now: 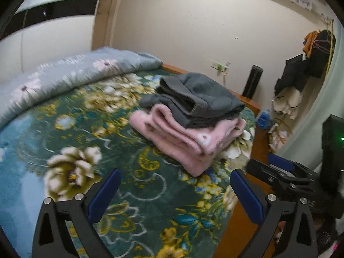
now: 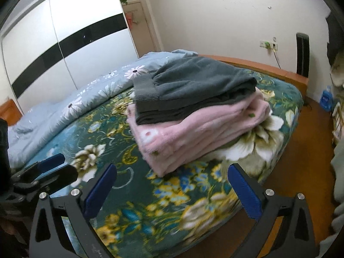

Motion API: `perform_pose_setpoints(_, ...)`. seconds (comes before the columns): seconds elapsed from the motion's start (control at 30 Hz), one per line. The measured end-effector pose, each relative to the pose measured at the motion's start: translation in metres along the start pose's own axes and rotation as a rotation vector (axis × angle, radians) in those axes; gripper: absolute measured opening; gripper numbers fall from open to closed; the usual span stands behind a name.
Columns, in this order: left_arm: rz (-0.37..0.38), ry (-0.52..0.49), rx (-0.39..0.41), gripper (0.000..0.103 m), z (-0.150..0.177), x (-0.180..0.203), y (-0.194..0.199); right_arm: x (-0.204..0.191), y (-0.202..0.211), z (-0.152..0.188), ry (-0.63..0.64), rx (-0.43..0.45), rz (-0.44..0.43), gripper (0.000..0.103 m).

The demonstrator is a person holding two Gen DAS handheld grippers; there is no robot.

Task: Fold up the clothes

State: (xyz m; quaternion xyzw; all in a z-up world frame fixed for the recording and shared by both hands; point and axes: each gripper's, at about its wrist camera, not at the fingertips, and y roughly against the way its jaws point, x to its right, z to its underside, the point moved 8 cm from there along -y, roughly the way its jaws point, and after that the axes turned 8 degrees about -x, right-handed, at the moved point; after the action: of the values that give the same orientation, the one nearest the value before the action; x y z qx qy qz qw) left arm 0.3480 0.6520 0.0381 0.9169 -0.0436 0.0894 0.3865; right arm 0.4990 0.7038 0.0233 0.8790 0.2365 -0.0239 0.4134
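A folded grey garment point(image 1: 197, 95) point(image 2: 193, 86) lies on top of a folded pink fleece garment point(image 1: 185, 142) point(image 2: 193, 126), stacked near the foot corner of a bed with a green floral blanket point(image 1: 86, 150) point(image 2: 120, 193). My left gripper point(image 1: 175, 190) is open and empty, held above the blanket in front of the stack. My right gripper point(image 2: 172, 187) is open and empty, also short of the stack. The right gripper point(image 1: 279, 169) shows at the right edge of the left wrist view, and the left gripper point(image 2: 47, 169) at the left edge of the right wrist view.
A light blue flowered quilt point(image 1: 64, 73) point(image 2: 75, 103) is bunched along the bed's far side. A wooden bed frame point(image 1: 247, 101) point(image 2: 258, 64) edges the mattress. Clothes hang on a rack point(image 1: 305, 68) at right. A black speaker point(image 1: 252, 81) stands by the wall. A wardrobe point(image 2: 64, 43) stands behind.
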Motion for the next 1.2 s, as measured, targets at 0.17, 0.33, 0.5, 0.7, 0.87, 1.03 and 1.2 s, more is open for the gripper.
perform_pose_setpoints(0.17,-0.041,-0.007,0.029,0.103,0.000,-0.001,0.021,-0.015,0.017,0.011,-0.007,0.006,-0.008,0.103)
perform_pose_setpoints(0.33,-0.066,0.006,0.043,0.103,0.003,-0.004,0.035,-0.020,0.029,0.017,-0.033,0.012,-0.005,0.103)
perform_pose_setpoints(0.5,-0.113,0.000,0.056,0.103,0.003,-0.006,0.047,-0.025,0.044,0.022,-0.042,0.025,0.024,0.103)
perform_pose_setpoints(0.7,-0.107,-0.006,0.063,0.103,0.006,-0.006,0.055,-0.032,0.048,0.030,-0.034,0.006,0.030,0.103)
perform_pose_setpoints(0.87,-0.120,-0.013,0.069,0.103,0.008,-0.008,0.058,-0.038,0.048,0.036,-0.027,-0.008,0.024,0.103)
perform_pose_setpoints(1.03,-0.147,-0.022,0.078,0.103,0.009,-0.008,0.058,-0.041,0.046,0.037,-0.021,-0.016,0.026,0.103)
perform_pose_setpoints(1.2,-0.161,-0.028,0.076,0.103,0.011,-0.008,0.055,-0.043,0.046,0.038,-0.012,-0.023,0.034,0.103)
